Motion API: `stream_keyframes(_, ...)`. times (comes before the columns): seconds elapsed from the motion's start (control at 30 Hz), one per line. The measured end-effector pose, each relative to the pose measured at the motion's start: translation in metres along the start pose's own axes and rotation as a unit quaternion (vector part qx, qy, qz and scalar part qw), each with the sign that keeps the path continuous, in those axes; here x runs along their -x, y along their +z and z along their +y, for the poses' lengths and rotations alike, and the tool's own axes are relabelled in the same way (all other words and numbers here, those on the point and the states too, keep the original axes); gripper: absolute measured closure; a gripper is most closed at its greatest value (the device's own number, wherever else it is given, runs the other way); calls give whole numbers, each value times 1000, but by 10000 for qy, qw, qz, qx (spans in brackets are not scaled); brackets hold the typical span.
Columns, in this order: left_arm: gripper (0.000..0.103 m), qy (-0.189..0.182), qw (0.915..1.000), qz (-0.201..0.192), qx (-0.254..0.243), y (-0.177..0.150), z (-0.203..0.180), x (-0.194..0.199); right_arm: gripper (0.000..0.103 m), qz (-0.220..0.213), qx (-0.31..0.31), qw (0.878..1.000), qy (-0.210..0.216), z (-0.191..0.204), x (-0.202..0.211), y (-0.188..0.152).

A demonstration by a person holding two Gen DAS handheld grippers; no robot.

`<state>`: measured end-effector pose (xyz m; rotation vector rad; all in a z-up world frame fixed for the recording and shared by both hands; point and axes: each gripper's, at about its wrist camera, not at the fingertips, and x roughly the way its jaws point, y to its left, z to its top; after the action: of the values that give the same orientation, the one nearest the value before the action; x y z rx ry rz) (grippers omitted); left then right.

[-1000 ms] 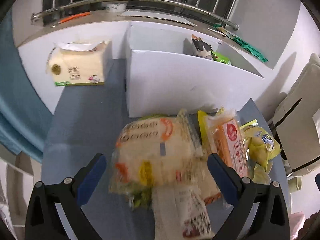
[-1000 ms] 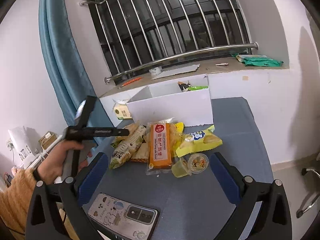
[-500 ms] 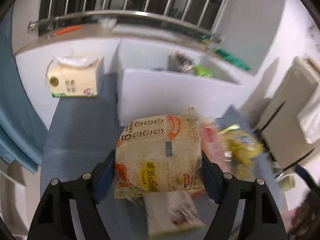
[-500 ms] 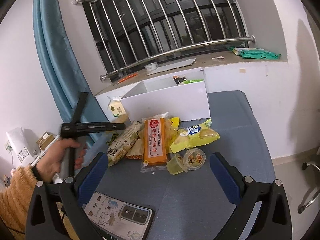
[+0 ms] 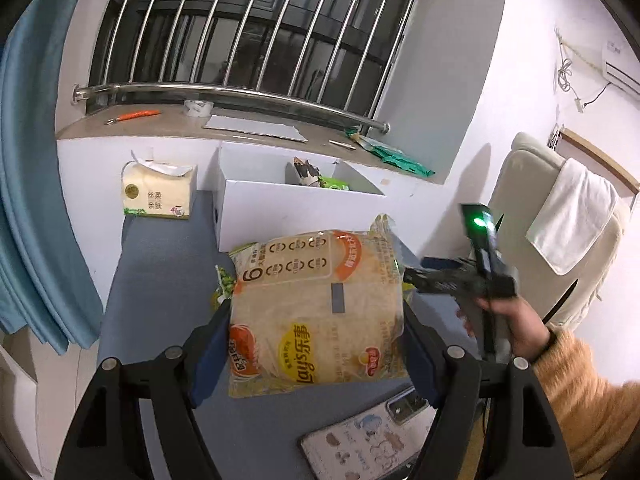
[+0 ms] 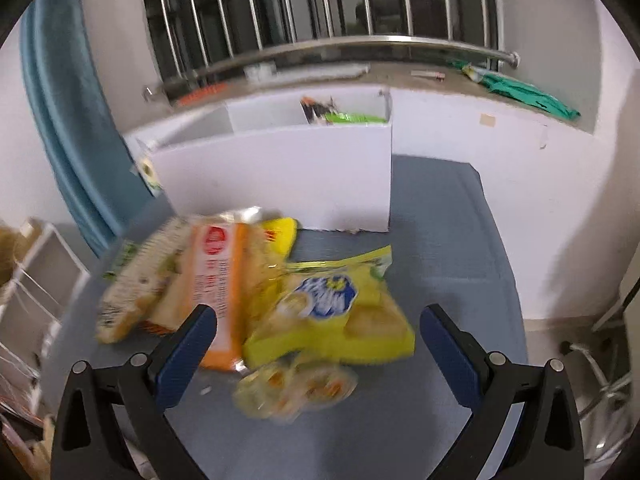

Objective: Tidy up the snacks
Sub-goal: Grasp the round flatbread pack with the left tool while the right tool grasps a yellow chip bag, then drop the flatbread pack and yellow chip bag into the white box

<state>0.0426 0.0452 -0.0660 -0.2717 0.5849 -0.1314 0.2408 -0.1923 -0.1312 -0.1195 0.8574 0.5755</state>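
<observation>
My left gripper (image 5: 316, 332) is shut on a large pale multipack chip bag (image 5: 316, 304), which hangs above the blue table (image 5: 160, 280) in front of the white box (image 5: 296, 212). Some snack packets stick up inside that box. In the right wrist view my right gripper (image 6: 318, 344) is open, its fingers spread on either side of a yellow snack bag (image 6: 332, 312). Jelly cups (image 6: 296, 388) lie just in front of it. An orange biscuit packet (image 6: 216, 292) and other packets lie to its left, blurred. A person's hand (image 5: 508, 320) holds the right gripper's handle.
A tissue pack (image 5: 158, 196) stands left of the box. A phone (image 5: 372, 440) lies near the table's front edge. A chair with a towel (image 5: 568, 216) is at the right, a blue curtain (image 5: 36, 200) at the left, and a white wire rack (image 6: 36, 280) beside the table.
My left gripper closed on the chip bag and lifted it off the pile. My right gripper came forward and down over the yellow bag and the cups.
</observation>
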Motion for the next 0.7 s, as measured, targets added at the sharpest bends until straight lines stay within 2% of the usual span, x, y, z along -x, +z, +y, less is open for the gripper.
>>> stream_keyframes(0.2, 23, 16, 10000, 26, 15, -5, 5, 2, 1, 728, 462, 9959, -265, 8, -48, 9)
stream_keyframes(0.23, 23, 36, 10000, 30, 12, -6, 5, 2, 13, 704, 513, 9958, -269, 8, -50, 8)
stream_keyframes(0.27, 23, 58, 10000, 33, 3, -7, 6, 2, 22, 598, 506, 9961, -399, 7, -47, 6)
stream_keyframes(0.3, 23, 77, 10000, 38, -8, -8, 5, 2, 36, 522, 422, 9972, -328, 5, -42, 6)
stream_keyframes(0.33, 23, 90, 9999, 47, -10, -9, 6, 1, 40, 471, 317, 9981, -243, 2, -38, 4)
stream_keyframes(0.5, 23, 59, 10000, 49, 22, -8, 8, -4, 42, 35, -94, 9999, -110, -19, 3, -12)
stream_keyframes(0.6, 23, 35, 10000, 18, 17, -2, 7, -9, 42, -399, -415, 9983, 80, -31, 39, -18)
stream_keyframes(0.7, 23, 46, 9998, -115, -139, 16, 2, -17, 42, -875, -417, 9952, 123, -25, 72, -12)
